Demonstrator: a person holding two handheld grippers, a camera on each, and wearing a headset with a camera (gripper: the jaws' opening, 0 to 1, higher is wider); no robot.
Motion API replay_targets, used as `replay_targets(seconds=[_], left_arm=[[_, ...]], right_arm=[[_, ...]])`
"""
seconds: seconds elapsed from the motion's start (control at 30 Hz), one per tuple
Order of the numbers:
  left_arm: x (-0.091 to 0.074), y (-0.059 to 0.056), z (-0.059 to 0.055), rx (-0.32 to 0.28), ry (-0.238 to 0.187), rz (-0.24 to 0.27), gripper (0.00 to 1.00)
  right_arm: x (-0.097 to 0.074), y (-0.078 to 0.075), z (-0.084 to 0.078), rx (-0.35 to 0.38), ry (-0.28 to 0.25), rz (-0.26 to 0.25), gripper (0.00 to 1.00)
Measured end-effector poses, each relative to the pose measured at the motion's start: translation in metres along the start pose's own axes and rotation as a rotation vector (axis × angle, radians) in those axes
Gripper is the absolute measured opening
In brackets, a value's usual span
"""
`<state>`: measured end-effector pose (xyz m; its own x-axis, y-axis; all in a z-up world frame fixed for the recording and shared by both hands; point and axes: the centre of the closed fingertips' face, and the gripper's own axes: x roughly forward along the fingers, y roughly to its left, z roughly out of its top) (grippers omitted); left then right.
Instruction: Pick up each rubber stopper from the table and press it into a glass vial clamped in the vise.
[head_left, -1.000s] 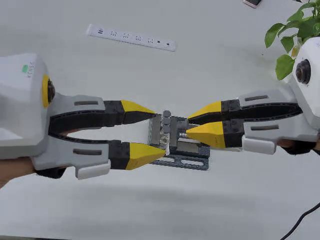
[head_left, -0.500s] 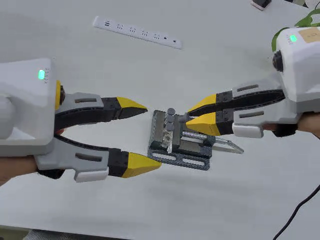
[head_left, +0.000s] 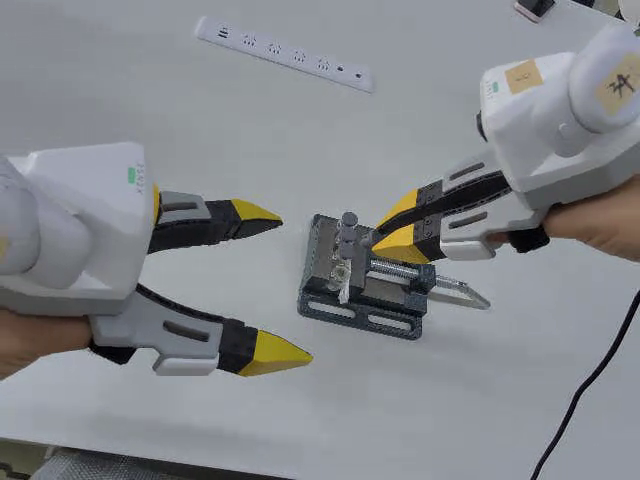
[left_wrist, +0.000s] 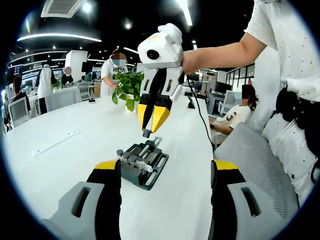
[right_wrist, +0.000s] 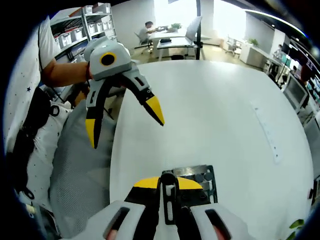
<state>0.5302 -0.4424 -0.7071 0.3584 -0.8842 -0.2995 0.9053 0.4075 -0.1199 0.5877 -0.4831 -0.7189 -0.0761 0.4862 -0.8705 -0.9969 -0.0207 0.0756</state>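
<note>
The small dark grey rubber stopper (left_wrist: 146, 133) sits pinched at the tips of your right tongs (head_left: 380, 241), which are clenched on it. In the left gripper view it hangs just above the dark grey metal vise (head_left: 360, 311) and seems clear of it. In the right gripper view the same stopper (right_wrist: 167, 176) shows between the yellow tips of the right tongs (right_wrist: 167, 183), with the vise (right_wrist: 210, 173) just beyond. Clamped in the vise is a short row of glass vials capped with grey stoppers (head_left: 347, 220). At the near end of that row is a clear glass vial (head_left: 343, 278) whose mouth you cannot make out. Your left tongs (head_left: 286, 285) are released, with the jaws spread wide. They sit just to the left of the vise without touching it and hold nothing; in the left gripper view the vise (left_wrist: 145, 172) lies ahead between those jaws. The vise stands near the middle of the white worktop (head_left: 200, 130). A long white power strip (head_left: 285, 55) lies toward the far edge, well apart from the vise. A black cable (head_left: 590, 380) runs across the near right corner. In the left gripper view a green leafy plant (left_wrist: 127, 87) stands further back on the worktop.
</note>
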Motion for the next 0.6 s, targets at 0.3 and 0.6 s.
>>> replay_targets(seconds=[0.3, 0.6], left_arm=[[0.006, 0.001, -0.014, -0.003, 0.028, -0.008, 0.82], [0.007, -0.001, -0.025, -0.016, 0.037, -0.007, 0.89]], right_arm=[[0.022, -0.007, -0.012, -0.048, 0.145, 0.006, 0.05], [0.045, -0.013, -0.027, -0.066, 0.251, 0.025, 0.05]])
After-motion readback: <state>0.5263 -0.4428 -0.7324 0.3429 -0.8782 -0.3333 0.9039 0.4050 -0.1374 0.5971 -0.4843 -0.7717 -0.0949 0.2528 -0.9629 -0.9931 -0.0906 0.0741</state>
